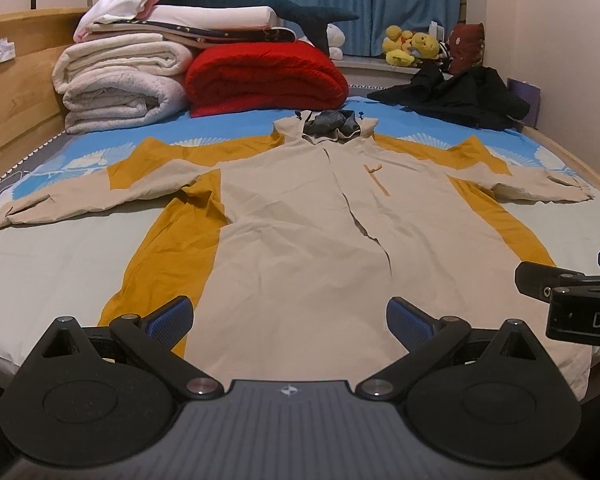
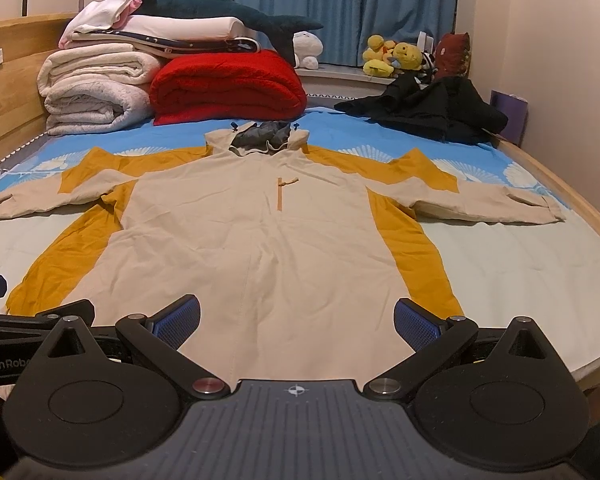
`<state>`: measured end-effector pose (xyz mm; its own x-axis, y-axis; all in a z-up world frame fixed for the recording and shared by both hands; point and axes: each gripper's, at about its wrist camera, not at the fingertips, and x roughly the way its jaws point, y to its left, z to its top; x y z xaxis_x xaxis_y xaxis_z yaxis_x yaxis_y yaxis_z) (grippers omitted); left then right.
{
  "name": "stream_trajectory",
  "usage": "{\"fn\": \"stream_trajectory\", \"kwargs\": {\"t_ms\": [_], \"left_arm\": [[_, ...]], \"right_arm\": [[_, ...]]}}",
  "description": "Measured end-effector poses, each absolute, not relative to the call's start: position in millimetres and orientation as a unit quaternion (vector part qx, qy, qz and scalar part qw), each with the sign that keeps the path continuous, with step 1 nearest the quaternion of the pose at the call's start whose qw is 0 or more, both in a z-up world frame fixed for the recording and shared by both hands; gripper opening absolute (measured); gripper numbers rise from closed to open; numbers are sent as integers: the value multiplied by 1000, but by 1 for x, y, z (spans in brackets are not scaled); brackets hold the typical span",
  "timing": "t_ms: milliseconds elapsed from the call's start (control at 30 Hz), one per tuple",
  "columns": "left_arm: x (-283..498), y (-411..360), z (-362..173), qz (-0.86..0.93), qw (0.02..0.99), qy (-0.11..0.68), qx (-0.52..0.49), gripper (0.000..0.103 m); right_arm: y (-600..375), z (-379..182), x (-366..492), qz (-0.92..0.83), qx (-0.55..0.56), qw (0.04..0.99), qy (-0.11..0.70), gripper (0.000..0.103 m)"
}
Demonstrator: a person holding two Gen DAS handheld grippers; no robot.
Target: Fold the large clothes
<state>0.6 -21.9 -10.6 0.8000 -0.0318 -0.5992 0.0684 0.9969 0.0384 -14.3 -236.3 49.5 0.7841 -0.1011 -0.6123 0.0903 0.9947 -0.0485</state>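
Plainly spread front-up across the bed (image 1: 28,264): beige and mustard hooded jacket (image 1: 300,216), both sleeves stretched out sideways, hood toward the folded blankets (image 1: 120,80), hem nearest the cameras. Left claw (image 1: 290,318) wide and empty, hovering just above the hem; right claw (image 2: 296,320) equally wide, empty, close beside it over the same edge. Nothing gripped yet. Likely trouble from here: pinching only the top layer near the loose front placket (image 1: 360,216), so the front peels open while the back stays flat. Also uneven lifting between two claws, dragging the body askew and wrinkling it. Long sleeves apt to flop or trail off the bed side. Crowded claws liable to bump each other.
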Motion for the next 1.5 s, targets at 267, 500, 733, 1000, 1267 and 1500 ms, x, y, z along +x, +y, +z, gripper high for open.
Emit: {"fn": "stream_trajectory", "kwargs": {"t_ms": [267,500,733,1000,1267,1500], "left_arm": [[0,-22,-11,-26,948,316,29,103],[1,-21,-11,-26,948,316,29,103],[1,-21,-11,-26,948,316,29,103],[1,-21,-11,-26,948,316,29,103],[1,-21,-11,-26,948,316,29,103],[1,-22,-10,-24,949,313,30,103]], "right_arm": [[-235,46,-13,-51,-7,945,324,102],[-235,47,-12,-50,-7,945,323,102],[-235,46,-11,-51,-7,945,322,102],[-234,45,-10,-50,-6,946,321,102],[-233,44,-9,-50,-7,946,321,102],[-234,44,-8,-51,-7,946,321,102]]}}
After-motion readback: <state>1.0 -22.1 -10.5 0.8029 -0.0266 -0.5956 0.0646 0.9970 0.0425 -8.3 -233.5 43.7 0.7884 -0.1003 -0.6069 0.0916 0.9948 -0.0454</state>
